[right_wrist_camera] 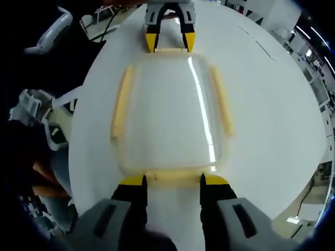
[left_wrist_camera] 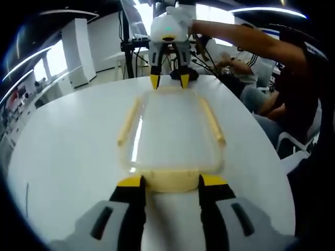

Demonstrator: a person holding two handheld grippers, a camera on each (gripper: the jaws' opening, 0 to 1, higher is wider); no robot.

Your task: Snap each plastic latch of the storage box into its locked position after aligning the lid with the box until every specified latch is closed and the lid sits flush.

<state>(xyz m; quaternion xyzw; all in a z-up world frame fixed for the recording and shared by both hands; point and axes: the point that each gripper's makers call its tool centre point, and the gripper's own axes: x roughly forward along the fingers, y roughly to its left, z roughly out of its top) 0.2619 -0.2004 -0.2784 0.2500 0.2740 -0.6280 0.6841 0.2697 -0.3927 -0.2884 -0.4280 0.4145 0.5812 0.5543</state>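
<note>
On the white round table (left_wrist_camera: 63, 151), the left gripper (left_wrist_camera: 171, 181) stands open, its yellow tips flanking the near end latch (left_wrist_camera: 171, 182) of the clear storage box (left_wrist_camera: 172, 125), gripping nothing. Yellow side latches (left_wrist_camera: 129, 121) lie along the lid. At the far end the right gripper (left_wrist_camera: 169, 80), likewise open, straddles its end latch (right_wrist_camera: 172, 179).

A: The storage box lid (right_wrist_camera: 167, 115) is looking like clear plastic, glossy, and a bright streak of light is running along it.

B: Its latches (right_wrist_camera: 121, 102) are looking like pale yellow plastic, more matt. The white table (left_wrist_camera: 68, 151) is appearing smooth, with a soft sheen.
</note>
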